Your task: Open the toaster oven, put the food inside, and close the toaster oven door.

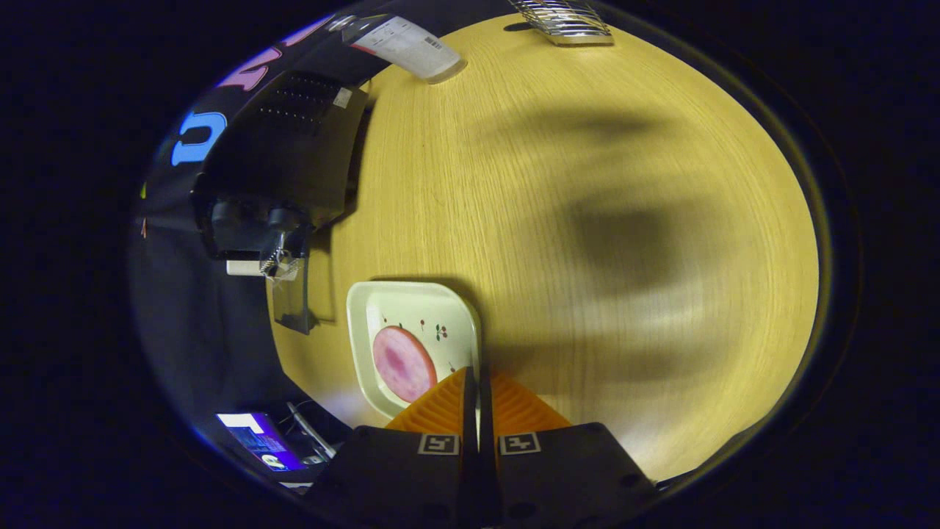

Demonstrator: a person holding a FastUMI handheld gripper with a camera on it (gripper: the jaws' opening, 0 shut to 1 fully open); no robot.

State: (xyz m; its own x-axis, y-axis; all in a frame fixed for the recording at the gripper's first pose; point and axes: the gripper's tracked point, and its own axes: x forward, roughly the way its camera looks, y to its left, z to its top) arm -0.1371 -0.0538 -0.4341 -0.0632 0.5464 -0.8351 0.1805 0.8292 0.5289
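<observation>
Pale wood-grain table (587,184) takes up most of the gripper view, with broad soft shadows lying across its middle.

Landmark: white square plate (360,323) with rounded corners and a small cherry print on its face.
- Plate sits flat on the table, near the table's edge.
- Food: one round pink slice (402,363), darker at its centre, lies flat in the plate, on the side nearer the fingers.
- Gripper (478,376): both fingers are pressed together with only a thin seam between them, and the plate's rim runs into that seam. The rim appears pinched between them at the plate's near corner, just beside the pink slice. The slice itself is not touched by the fingers.
- Toaster oven (286,154): black, stands on the table beyond the plate, well apart from it, against the booth wall. Two dark knobs (250,217) show on its face. Whether its door is open or closed cannot be told from this angle.
- Clear plastic bottle (404,44) with a white label lies further on past the oven, at the table's far side.
- Wire rack (564,18) stands at the far edge of the table, well away from the plate.
- Lit screen (257,439) sits below the table edge, near the plate's corner.
</observation>
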